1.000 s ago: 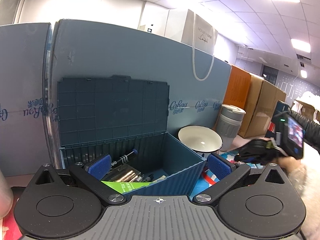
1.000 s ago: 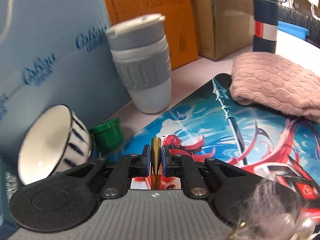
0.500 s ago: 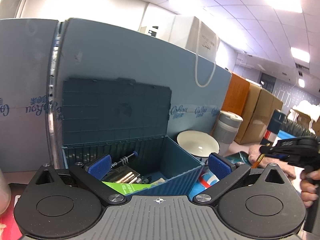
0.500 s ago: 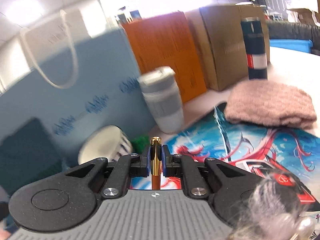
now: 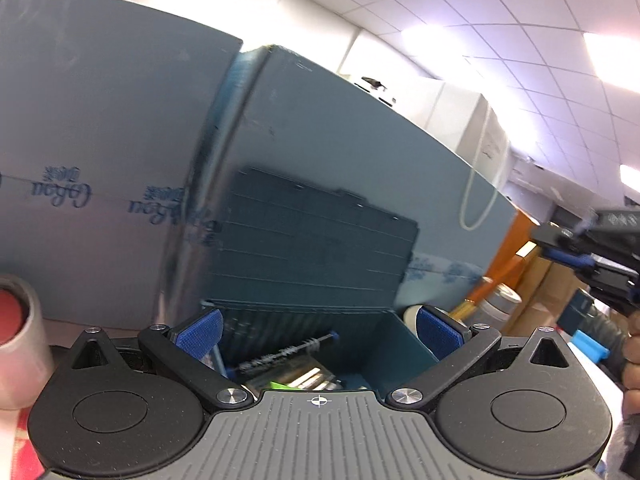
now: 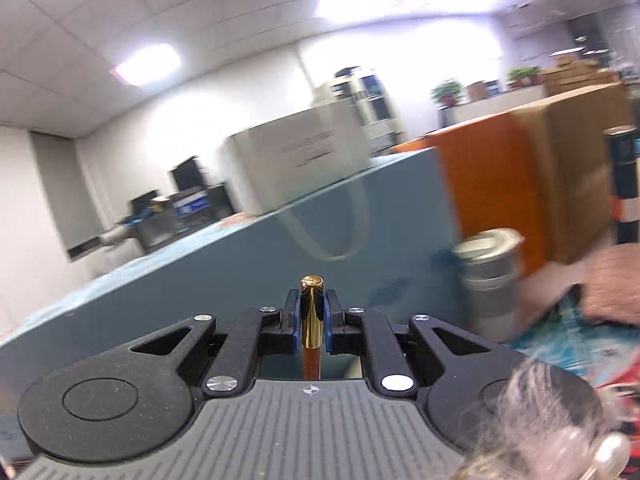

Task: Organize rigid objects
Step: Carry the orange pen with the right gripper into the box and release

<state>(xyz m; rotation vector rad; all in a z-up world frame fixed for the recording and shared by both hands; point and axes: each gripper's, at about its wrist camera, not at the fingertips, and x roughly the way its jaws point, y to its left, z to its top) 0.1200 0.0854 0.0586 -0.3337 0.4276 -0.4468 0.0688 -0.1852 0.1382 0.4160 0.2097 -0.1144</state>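
Note:
My right gripper (image 6: pixel 312 316) is shut on a gold and brown pen (image 6: pixel 312 312), which stands upright between the pads, raised well above the desk. In the left wrist view the right gripper (image 5: pixel 568 252) appears at the right edge, high up, with the pen's lower end (image 5: pixel 466 306) slanting down toward the box. My left gripper (image 5: pixel 316 328) is open and empty, hovering in front of the open dark teal storage box (image 5: pixel 396 336), whose lid (image 5: pixel 312 240) stands upright. Several items lie inside the box, among them a brush-like tool (image 5: pixel 288 350).
A blue-grey partition panel (image 5: pixel 120 140) stands behind the box. A grey lidded cup (image 6: pixel 488 276) and orange and brown cartons (image 6: pixel 520 184) are at the right. A pink knitted cloth (image 6: pixel 612 284) lies on the printed mat (image 6: pixel 568 332). A tape roll (image 5: pixel 16 340) is at the left edge.
My right gripper has lifted the pen up from the mat and swung left toward the box. My left gripper has tilted upward and moved closer to the box.

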